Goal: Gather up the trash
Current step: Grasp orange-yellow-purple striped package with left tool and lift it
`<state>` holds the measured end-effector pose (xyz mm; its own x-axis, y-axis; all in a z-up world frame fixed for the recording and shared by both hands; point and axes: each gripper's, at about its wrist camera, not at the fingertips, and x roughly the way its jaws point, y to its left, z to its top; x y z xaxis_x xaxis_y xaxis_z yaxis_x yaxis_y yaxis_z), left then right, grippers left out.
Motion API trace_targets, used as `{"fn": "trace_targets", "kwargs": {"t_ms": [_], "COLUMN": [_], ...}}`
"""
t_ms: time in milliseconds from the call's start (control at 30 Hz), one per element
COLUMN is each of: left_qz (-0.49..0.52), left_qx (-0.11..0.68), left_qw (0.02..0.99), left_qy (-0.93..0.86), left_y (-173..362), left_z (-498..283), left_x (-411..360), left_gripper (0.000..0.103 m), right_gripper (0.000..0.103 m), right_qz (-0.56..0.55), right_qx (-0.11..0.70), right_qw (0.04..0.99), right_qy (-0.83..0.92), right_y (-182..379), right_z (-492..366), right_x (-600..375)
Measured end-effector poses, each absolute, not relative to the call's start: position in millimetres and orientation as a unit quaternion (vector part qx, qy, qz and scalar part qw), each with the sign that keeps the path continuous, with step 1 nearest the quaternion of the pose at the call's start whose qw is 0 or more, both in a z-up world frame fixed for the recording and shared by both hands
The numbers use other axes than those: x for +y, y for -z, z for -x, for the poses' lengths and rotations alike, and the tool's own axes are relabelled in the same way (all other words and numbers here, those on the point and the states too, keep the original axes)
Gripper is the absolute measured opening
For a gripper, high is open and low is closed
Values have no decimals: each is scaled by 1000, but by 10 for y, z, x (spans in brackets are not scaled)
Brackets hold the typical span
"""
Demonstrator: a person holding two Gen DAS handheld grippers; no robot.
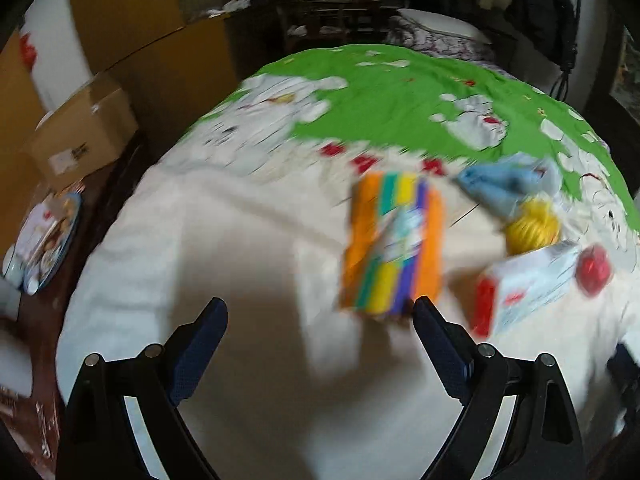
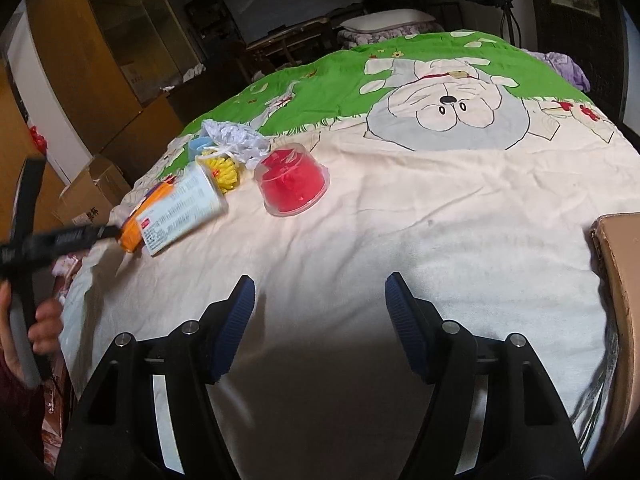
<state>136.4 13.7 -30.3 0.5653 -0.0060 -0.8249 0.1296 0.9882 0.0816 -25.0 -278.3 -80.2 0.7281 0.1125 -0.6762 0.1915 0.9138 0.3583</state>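
Observation:
Trash lies in a cluster on the bed. An orange rainbow-striped packet point(image 1: 394, 242) point(image 2: 144, 212) lies just beyond my left gripper point(image 1: 320, 308), which is open with nothing between its fingers. Right of the packet lie a pale cylindrical can point(image 1: 528, 284) point(image 2: 186, 208), a yellow crumpled thing point(image 1: 534, 226) point(image 2: 224, 174), a clear cup of red stuff point(image 1: 594, 268) point(image 2: 292, 184) and a crumpled plastic bag point(image 1: 512, 184) point(image 2: 236, 138). My right gripper point(image 2: 320, 292) hovers open over bare sheet, well short of the cup. The left view is blurred.
A cream and green cartoon bedsheet point(image 2: 440, 208) covers the bed. A brown cardboard box point(image 2: 620, 280) stands at the right edge. Off the bed's left side are a carton point(image 1: 84, 132) and a plate of things point(image 1: 48, 240). A hand point(image 2: 40, 328) holds the left gripper's handle.

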Motion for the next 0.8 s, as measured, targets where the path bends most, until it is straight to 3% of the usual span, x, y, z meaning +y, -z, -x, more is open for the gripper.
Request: {"fn": "trace_targets", "kwargs": {"t_ms": [267,533,633,800], "left_qz": [-71,-81,-66,-59], "left_qx": [442,466,490,469], "left_qw": [890,877,863,874], "left_qy": [83,83,108,115], "left_y": [117,455,588,485], "left_z": [-1410,-1889,-1932,-1682], "left_x": [-15,-350,-344,-181], "left_gripper": [92,91,66,59], "right_gripper": [68,70,70,71], "right_qz": [-199,-194,-192,-192], "right_qx": [371,377,378,379], "right_qw": [907,905,905,905], "right_qy": [24,24,24,24], "right_y": [778,796,797,797], "right_z": [232,201,199,203], "right_x": [-2762,-2751,-2742,-2739]}}
